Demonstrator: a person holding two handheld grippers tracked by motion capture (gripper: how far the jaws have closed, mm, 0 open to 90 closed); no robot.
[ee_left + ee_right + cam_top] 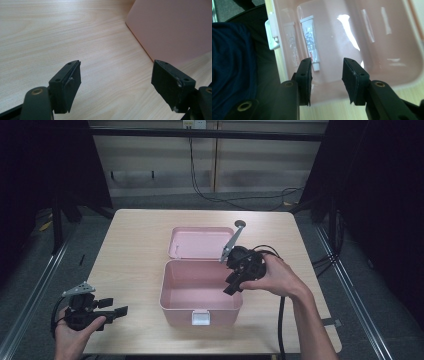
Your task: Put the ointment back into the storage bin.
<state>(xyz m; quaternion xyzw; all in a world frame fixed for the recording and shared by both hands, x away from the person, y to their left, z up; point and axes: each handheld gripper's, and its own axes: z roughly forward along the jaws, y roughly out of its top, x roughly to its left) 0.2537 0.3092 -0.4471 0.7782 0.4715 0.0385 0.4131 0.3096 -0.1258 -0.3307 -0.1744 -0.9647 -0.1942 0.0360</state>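
**Right gripper view: tube ahead of empty claw**

Right gripper view: white tube [310, 40] lies in pink box [407, 75], left-centre frame, long axis running up-frame, cap end nearest. Right claw [327, 80] part-open, empty, nearer. Left claw [117, 85] wide, empty, over bench [62, 30].

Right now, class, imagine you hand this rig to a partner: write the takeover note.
Left gripper: jaws open, empty, held low over the table left of the pink box.
Right gripper: jaws apart, empty, above the box's right rim.
Tube: lying on the box floor beside the latch-side wall.
Lid: open, lying flat behind the box.
Done: tube is in the box.
Left: probably close the lid and fasten the white latch.
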